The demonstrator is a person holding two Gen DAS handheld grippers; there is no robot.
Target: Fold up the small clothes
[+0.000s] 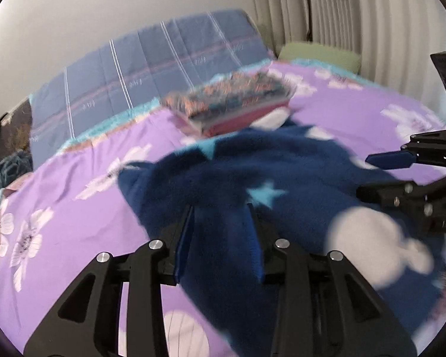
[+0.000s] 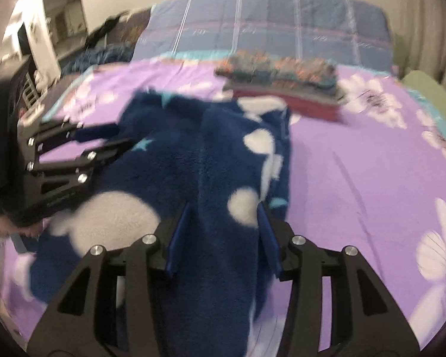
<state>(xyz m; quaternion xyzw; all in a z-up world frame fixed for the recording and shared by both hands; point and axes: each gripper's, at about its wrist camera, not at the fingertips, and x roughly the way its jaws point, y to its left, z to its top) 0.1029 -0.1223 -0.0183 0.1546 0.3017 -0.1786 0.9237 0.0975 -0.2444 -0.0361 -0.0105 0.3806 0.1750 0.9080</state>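
Both tongs stand with their jaws apart and nothing pinched between them. From the left wrist, the left tongs [image 1: 220,211] hover over a dark blue fleece garment [image 1: 282,172] with white blobs and pale blue stars, which lies rumpled on the purple flowered bed cover [image 1: 74,196]. Cloth shows in the gap between the blue pads, but they do not press on it. The right tongs [image 1: 368,175] come in from the right over the same garment, also parted. Beyond the garment, toward the blue striped pillow [image 1: 151,62], sits a stack of folded clothes [image 1: 232,101].

From the right wrist, the right tongs [image 2: 223,211] hang over a long ridge of the fleece garment [image 2: 217,154] that runs toward the stack of folded clothes [image 2: 282,86]; the pads flank the ridge without clamping it. The left tongs [image 2: 125,134] reach over the garment's left side, on the bed cover [image 2: 356,172].

Fleece like this looks light, thick and floppy; it should sag and bunch when lifted. Best purchase is probably a hem or corner edge, one per side, so the fold stays straight.
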